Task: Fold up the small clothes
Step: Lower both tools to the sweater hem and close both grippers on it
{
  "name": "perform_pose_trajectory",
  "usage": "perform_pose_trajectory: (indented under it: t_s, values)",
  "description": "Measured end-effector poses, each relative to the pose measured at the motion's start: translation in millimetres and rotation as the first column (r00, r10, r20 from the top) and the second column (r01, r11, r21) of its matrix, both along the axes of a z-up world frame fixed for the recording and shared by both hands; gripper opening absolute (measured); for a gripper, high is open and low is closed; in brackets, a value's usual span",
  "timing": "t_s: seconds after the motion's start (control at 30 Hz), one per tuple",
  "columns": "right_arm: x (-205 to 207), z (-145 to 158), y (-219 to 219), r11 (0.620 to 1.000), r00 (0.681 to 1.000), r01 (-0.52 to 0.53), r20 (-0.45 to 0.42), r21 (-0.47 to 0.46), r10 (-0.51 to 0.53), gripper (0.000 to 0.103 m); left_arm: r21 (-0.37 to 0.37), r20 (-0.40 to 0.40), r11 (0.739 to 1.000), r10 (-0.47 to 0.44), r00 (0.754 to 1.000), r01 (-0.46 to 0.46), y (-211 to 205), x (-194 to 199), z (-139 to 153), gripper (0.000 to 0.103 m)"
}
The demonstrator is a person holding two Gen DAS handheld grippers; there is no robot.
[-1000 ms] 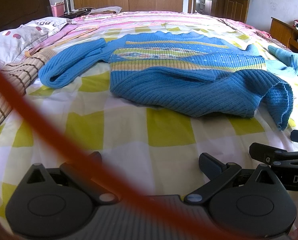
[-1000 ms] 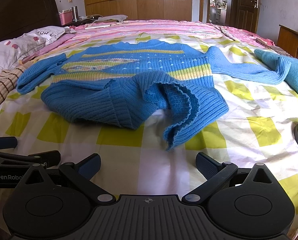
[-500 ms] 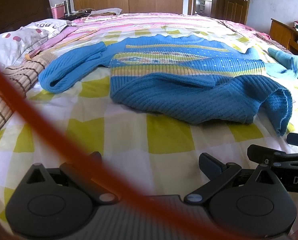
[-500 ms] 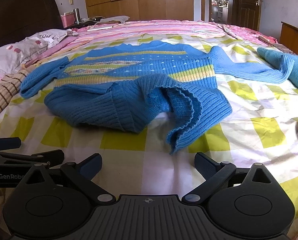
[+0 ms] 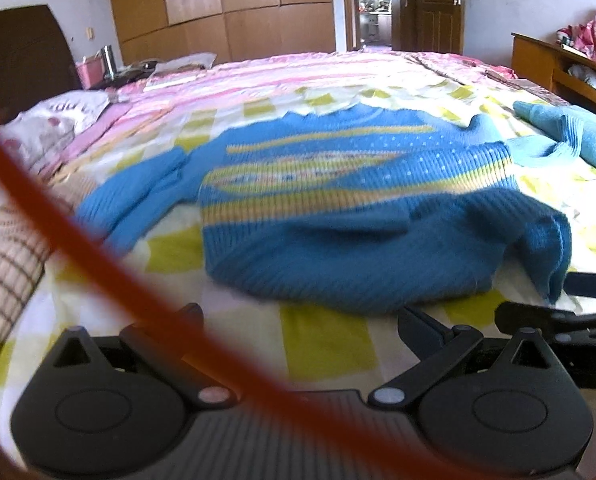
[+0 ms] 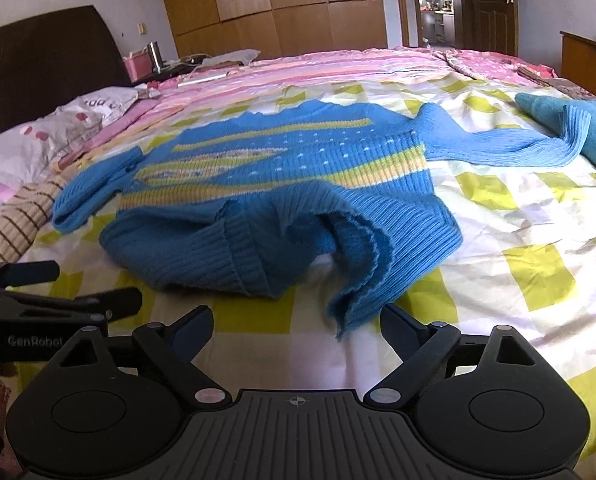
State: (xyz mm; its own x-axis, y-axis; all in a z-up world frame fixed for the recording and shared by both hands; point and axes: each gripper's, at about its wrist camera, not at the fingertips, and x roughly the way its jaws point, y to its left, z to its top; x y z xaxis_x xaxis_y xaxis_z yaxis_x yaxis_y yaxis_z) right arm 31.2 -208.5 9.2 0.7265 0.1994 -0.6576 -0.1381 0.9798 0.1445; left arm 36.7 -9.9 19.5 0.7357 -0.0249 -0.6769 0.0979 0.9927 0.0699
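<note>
sweater (image 6: 282,184) is lying on the checked bedsheet (image 6: 518,264), its hem bunched just ahead of us. we are holding the left gripper (image 5: 298,320) and right gripper (image 6: 296,320) wide and empty. we are risking pinching the sheet with the rumpled hem, since both layers are sitting loose.
</note>
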Motion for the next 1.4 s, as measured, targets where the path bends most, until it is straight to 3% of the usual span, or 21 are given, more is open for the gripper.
perform_pose_trajectory:
  t_s: [0.27,0.47,0.67,0.8,0.87,1.07,1.2,1.4]
  values:
    - [10.8,3.7,-13.0,0.999,1.0,0.027,0.007,0.025,-0.027,0.083,0.046,0.015,0.998,-0.049,0.999,0.049,-7.9,25.3,5.2,0.103]
    - [21.0,2.4,-18.8,0.999,0.999,0.042,-0.006,0.025,-0.042,0.069,0.116,0.025,0.985,-0.131,0.991,0.127,-18.8,47.5,2.6,0.103]
    - [27.1,-0.7,-22.1,0.999,0.999,0.042,-0.022,0.029,-0.042,0.061,0.136,0.029,0.974,-0.189,0.982,0.184,-27.3,62.9,1.8,0.101]
    - [30.4,-3.3,-24.5,0.998,0.998,0.05,-0.039,0.035,-0.048,0.052,0.151,-0.001,0.962,-0.229,0.973,0.226,-32.5,71.2,-2.9,0.086]
    - [31.5,-3.3,-25.4,0.998,0.998,0.054,-0.044,0.041,-0.053,0.048,0.154,-0.031,0.959,-0.235,0.972,0.236,-33.2,75.4,-5.7,0.061]
    - [31.6,-2.7,-30.7,0.996,0.996,0.069,-0.051,0.056,-0.067,0.03,0.061,-0.056,0.976,-0.204,0.977,0.207,-21.8,75.0,-2.1,0.019]
    - [29.3,0.2,-35.2,0.994,0.997,0.069,-0.049,0.08,-0.066,0.017,-0.031,-0.06,0.983,-0.183,0.981,0.181,-4.3,66.9,5.8,0.016]
    - [20.2,8.2,-34.2,0.996,0.999,0.049,-0.028,0.074,-0.047,0.011,-0.111,-0.055,0.984,-0.149,0.987,0.142,21.5,40.9,17.6,0.016]
